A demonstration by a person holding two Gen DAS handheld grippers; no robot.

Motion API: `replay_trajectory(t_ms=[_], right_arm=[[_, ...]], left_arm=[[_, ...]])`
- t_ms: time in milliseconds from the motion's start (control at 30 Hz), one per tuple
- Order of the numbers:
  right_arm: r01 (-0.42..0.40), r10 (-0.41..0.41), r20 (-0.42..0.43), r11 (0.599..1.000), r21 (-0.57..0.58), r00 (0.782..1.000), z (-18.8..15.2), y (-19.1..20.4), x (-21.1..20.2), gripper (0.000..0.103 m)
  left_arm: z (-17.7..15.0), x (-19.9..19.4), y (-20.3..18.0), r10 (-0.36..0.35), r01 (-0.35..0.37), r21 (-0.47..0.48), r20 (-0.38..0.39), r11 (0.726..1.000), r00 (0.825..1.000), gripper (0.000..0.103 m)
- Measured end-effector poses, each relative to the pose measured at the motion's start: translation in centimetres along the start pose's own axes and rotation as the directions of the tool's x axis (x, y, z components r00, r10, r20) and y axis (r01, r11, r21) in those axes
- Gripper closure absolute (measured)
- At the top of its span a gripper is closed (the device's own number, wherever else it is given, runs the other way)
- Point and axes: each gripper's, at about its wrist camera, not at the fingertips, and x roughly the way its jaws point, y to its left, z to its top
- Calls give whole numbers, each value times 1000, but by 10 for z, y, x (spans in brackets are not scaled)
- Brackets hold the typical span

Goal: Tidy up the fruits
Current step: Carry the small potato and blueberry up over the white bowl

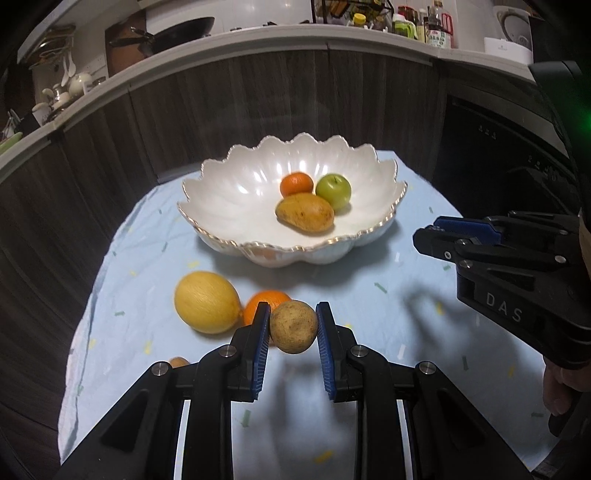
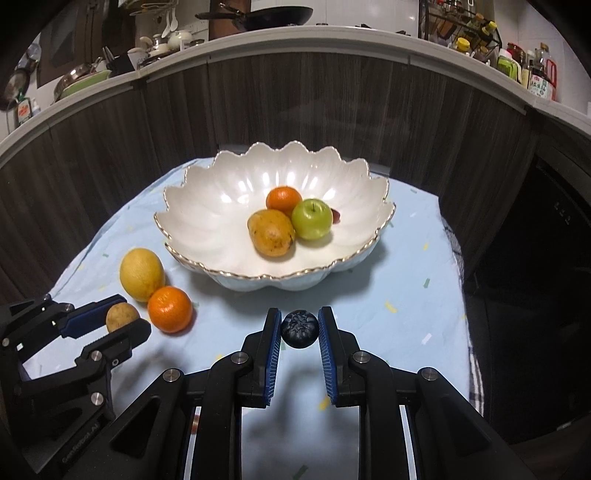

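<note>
mango [image 2: 271, 232], apple [image 2: 312, 219], tangerine [image 2: 283, 199] in scalloped bowl [image 2: 192, 218]

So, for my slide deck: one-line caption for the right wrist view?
Right claw grips a dark blue fruit short of the scalloped bowl; left claw holds a brown one.

A pale blue tablecloth [image 2: 406, 295] covers the table in front of dark wood-grain cabinets [image 2: 295, 110], above which a grey countertop [image 2: 332, 37] carries a black pan [image 2: 273, 16], bottles [image 2: 539, 77] and dishes [image 2: 85, 75].
</note>
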Motion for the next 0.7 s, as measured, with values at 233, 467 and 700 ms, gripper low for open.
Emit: replay_trajectory(t_ms=[233,467,700], right_arm=[[5,-4,28,1000,-1,1000,10,1,-11,81],[12,-11,54,1000,-9,998,22,1,-16,81],[12,-12,70,1000,-9,997,31,2,-17,81]], left_arm=[[11,-8,5,6,-6,-6,29,1000,1000,78],[26,-8,14,14,-13,-19,47,1000,999,78],[41,-6,25,27,-25,-31,66,999,997,78]])
